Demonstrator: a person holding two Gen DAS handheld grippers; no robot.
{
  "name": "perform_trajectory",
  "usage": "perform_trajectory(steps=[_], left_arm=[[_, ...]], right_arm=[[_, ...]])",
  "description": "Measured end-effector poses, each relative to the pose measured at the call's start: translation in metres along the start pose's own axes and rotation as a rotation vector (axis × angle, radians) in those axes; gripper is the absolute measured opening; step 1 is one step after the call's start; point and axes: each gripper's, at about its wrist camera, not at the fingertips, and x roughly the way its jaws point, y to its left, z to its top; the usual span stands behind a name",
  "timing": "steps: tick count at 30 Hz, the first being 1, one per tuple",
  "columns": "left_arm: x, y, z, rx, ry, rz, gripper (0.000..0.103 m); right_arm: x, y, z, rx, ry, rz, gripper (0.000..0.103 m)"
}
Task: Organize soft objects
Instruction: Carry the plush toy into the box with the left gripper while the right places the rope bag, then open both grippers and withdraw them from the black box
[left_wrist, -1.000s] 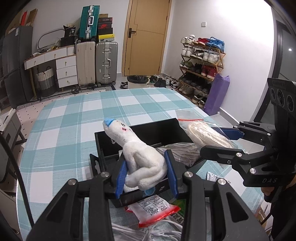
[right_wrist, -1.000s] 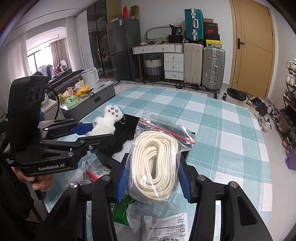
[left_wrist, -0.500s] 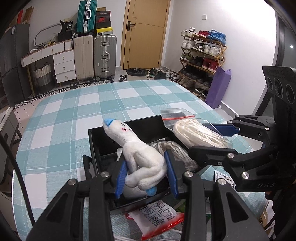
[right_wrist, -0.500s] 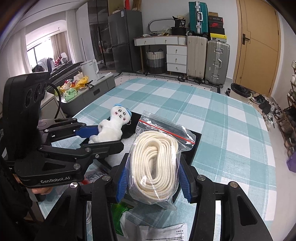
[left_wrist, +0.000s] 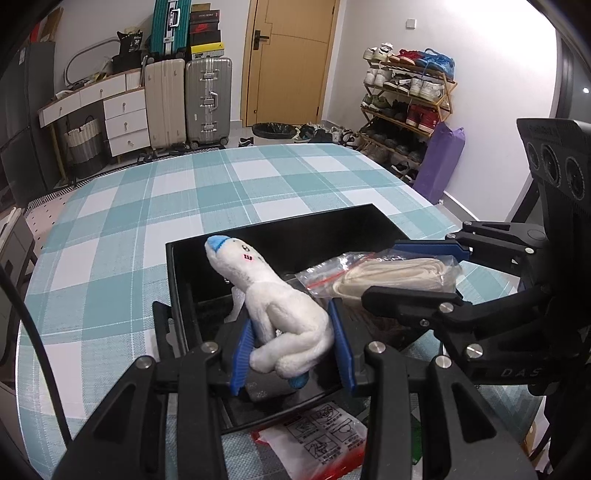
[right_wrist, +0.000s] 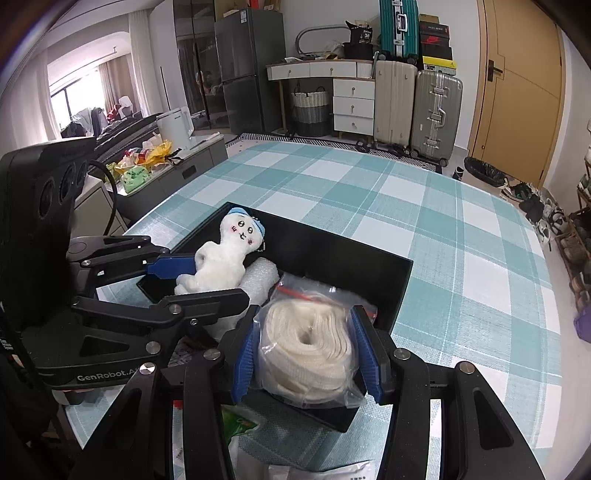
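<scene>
Both grippers have come forward over the black box (left_wrist: 369, 218) in the last second; a second ago both loads hung short of its near edge, now both sit above the interior. Judgement: transport done, release is the step in hand.

Left gripper (left_wrist: 291, 350): jaws narrow, clamped on the lower body of the white plush doll (left_wrist: 273, 302). Doll's head sticks out ahead of the jaws, tilted up over the box's left half. A bubble-wrap roll (right_wrist: 258, 275) lies in the box just beyond the doll.

Right gripper (right_wrist: 306, 350): jaws at mid width, pads pressing both sides of the bagged rope coil (right_wrist: 306, 332). Bag's red zip end points ahead of the jaws into the box's right half; cannot tell whether the bag touches the floor of the box.

Loose packets remain on the checked bench (right_wrist: 443, 229) behind the jaws, still unsorted.
</scene>
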Motion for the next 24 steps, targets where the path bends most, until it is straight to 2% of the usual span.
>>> perform_trajectory(steps=[6,8,11,12,13,14,15,16,17,18,20,22,24], left_arm=[[0.002,-0.001,0.001,0.006,0.002,0.009,0.038],[0.001,-0.001,0.001,0.003,0.002,0.013,0.04],[-0.002,0.0,0.001,0.003,0.001,0.018,0.042],[-0.003,0.0,0.0,0.004,0.0,0.022,0.046],[-0.005,0.0,0.0,0.003,-0.004,0.026,0.053],[-0.008,0.0,0.0,-0.001,-0.012,0.031,0.06],[-0.012,0.0,0.0,-0.005,-0.017,0.038,0.062],[-0.015,-0.001,-0.001,-0.007,-0.023,0.042,0.065],[-0.018,-0.001,-0.001,-0.009,-0.028,0.046,0.076],[-0.022,-0.001,-0.003,-0.014,-0.04,0.044,0.08],[-0.03,-0.001,-0.005,-0.022,-0.059,0.038,0.092],[-0.038,-0.001,-0.009,-0.031,-0.075,0.04,0.1],[-0.046,0.0,-0.012,-0.037,-0.091,0.032,0.103]], right_arm=[[0.003,0.0,0.0,-0.012,-0.02,-0.027,0.049],[0.0,0.0,0.0,-0.01,-0.033,-0.034,0.051],[-0.009,0.0,-0.002,-0.006,-0.057,-0.032,0.063],[-0.015,0.0,-0.003,-0.004,-0.074,-0.034,0.07],[-0.02,-0.001,-0.005,-0.003,-0.087,-0.041,0.082],[-0.025,-0.001,-0.006,-0.001,-0.102,-0.049,0.088],[-0.032,-0.002,-0.008,0.006,-0.12,-0.059,0.095],[-0.038,-0.003,-0.01,0.01,-0.127,-0.063,0.098],[-0.042,-0.004,-0.011,0.014,-0.129,-0.065,0.1],[-0.046,-0.004,-0.013,0.016,-0.131,-0.069,0.102],[-0.055,-0.005,-0.019,0.021,-0.141,-0.087,0.102],[-0.062,-0.006,-0.025,0.03,-0.151,-0.1,0.102],[-0.067,-0.008,-0.031,0.049,-0.151,-0.104,0.102]])
